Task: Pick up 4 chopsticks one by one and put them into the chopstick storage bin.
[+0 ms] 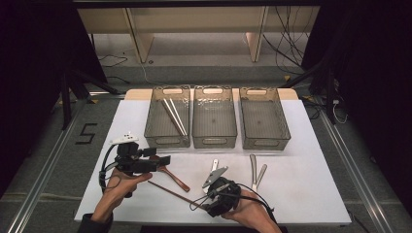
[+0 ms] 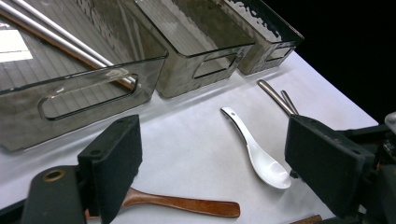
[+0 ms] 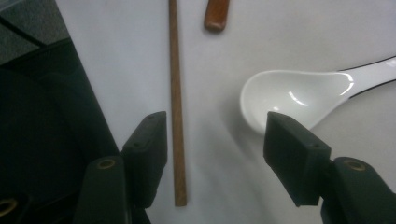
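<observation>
Wooden chopstick [image 3: 176,116] lying flat on the white table [image 1: 301,184], near edge, between the two hands, passing between the jaws of the right gripper [image 3: 215,154], just beside its left pad and untouched. Right gripper's jaws parted, nothing clamped; white ceramic spoon [image 3: 299,95] resting bowl-up by the other pad. Left gripper [image 2: 210,163] hovering over the near left of the table, jaws spread wide and empty, above a brown wooden spoon [image 2: 187,204]. Farther right, two metal utensils [image 1: 256,171] lying together. Along the far side, three clear smoked bins in a row: left bin [image 1: 156,138] holding a pair of metal chopsticks [image 1: 174,115], middle bin [image 1: 214,137], right bin [image 1: 265,140].
</observation>
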Demonstrator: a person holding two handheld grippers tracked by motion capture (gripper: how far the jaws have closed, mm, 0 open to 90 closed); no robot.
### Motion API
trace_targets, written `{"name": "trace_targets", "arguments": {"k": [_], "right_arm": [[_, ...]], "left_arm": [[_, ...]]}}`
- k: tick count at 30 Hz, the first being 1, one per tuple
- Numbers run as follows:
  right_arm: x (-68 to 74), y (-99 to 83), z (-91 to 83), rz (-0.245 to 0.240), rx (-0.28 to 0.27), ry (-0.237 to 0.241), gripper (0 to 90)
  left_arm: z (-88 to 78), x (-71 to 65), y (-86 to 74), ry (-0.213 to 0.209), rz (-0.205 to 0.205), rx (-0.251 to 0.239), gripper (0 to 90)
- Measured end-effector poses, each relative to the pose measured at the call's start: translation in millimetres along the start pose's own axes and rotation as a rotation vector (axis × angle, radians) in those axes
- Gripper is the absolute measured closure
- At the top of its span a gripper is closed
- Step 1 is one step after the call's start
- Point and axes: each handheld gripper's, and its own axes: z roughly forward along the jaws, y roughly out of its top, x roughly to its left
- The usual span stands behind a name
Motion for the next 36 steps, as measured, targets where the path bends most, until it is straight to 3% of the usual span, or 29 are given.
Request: {"name": "trace_targets", "arguments": {"k": [12,22,27,36], "right_arm": [[10.4,4.2,9.4,-0.060,0.078,0.033,57.2],[12.7,5.7,16.0,-0.082,0.125,0.037,67.7],[14.4,7.3,17.1,-0.092,0.143,0.008,73.8],[14.2,10.5,18.3,-0.096,0.171,0.011,80.5]], "left_arm": [[-0.8,-2.5,-3.3,-0.006,-0.003,-0.001,18.5],[-0.6,-5.8,-6.4,-0.015,-0.002,0.002,18.4],[-0.2,-6.9,-8.0,-0.017,0.000,0.007,18.3],[-0.6,-7.0,-9.1,-0.016,-0.006,0.007,18.3]]}}
